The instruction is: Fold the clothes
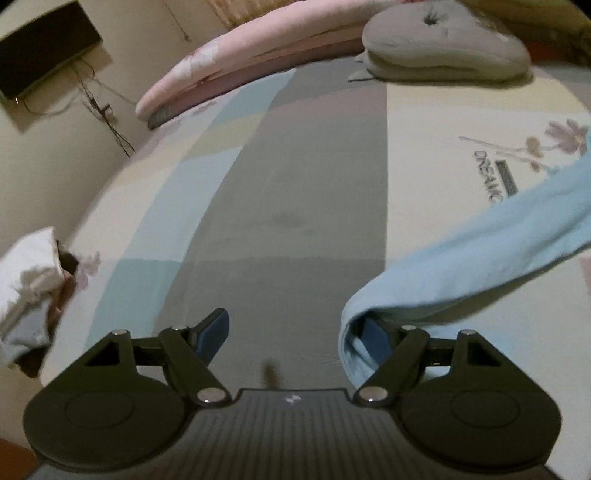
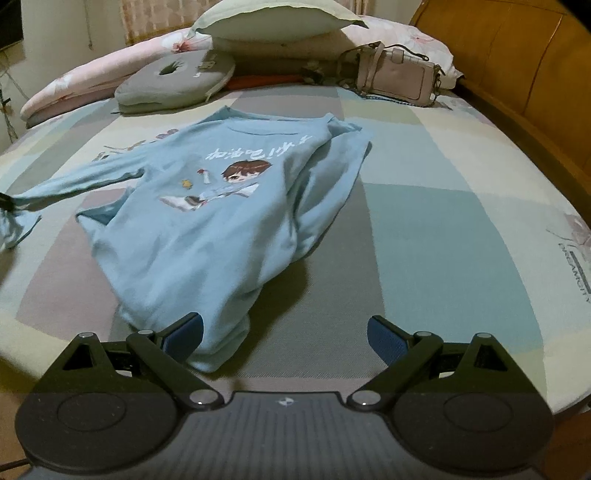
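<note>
Both grippers sit at the bottom of their frames, jaws spread wide, nothing clamped. Left gripper (image 1: 299, 332): fingers apart over the grey stripe of the bedsheet (image 1: 295, 206); the sleeve (image 1: 480, 251) of the light blue shirt drapes over its right blue pad (image 1: 376, 334) and runs off toward the right edge of the frame, the pad partly hidden under the cloth. Right gripper (image 2: 284, 332): also released, its left pad (image 2: 186, 334) touching the shirt's hem (image 2: 218, 347) at lower centre, right pad clear over bare sheet. Shirt (image 2: 207, 221) lies front up on the bed at centre-left of the right wrist view, cartoon print and white characters visible, one sleeve stretched to the left edge, the other side folded over along its right. Upper part of that frame: grey cushion (image 2: 173, 83), pink quilt (image 2: 92, 81), pale pillow (image 2: 273, 18), beige handbag (image 2: 399, 75), wooden headboard (image 2: 517, 55) upper right. Left wrist view, upper left: dark screen (image 1: 44, 48) on the wall with cables hanging below.
</note>
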`<control>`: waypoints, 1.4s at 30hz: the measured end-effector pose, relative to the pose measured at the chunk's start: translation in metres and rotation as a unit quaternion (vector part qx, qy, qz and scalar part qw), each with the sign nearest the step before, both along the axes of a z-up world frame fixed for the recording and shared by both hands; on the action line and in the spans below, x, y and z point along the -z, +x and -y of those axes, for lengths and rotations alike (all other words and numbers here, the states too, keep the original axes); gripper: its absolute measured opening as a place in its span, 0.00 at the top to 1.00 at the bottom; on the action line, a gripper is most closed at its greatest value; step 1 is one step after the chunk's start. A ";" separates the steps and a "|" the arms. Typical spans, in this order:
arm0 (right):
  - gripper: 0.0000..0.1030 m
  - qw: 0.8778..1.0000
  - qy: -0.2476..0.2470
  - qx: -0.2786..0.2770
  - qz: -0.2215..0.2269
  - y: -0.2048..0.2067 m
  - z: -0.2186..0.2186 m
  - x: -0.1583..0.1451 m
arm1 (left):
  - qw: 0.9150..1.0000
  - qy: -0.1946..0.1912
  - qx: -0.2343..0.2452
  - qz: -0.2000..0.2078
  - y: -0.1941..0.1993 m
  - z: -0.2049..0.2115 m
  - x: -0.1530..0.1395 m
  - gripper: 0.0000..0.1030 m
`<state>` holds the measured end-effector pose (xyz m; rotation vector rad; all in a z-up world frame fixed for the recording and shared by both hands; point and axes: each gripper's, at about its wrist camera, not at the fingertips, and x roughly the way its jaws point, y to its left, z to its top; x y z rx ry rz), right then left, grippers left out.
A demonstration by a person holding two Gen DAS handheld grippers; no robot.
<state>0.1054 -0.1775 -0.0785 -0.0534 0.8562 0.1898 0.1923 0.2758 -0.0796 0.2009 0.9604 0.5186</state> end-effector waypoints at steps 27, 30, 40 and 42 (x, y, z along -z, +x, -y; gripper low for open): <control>0.00 0.998 -0.036 0.045 -0.041 0.053 0.050 0.055 | 0.871 -0.192 0.450 0.051 -0.024 0.325 -0.027 0.19; 0.00 0.998 -0.031 0.040 -0.048 0.042 0.056 0.048 | 0.854 -0.191 0.483 0.038 -0.027 0.360 -0.018 0.19; 0.00 0.999 -0.037 0.006 -0.005 0.018 0.052 0.029 | 0.899 -0.072 0.432 0.025 -0.017 0.347 0.011 0.18; 0.00 1.000 -0.030 0.001 0.001 0.021 0.050 0.026 | 0.911 -0.070 0.405 0.031 -0.012 0.329 0.007 0.18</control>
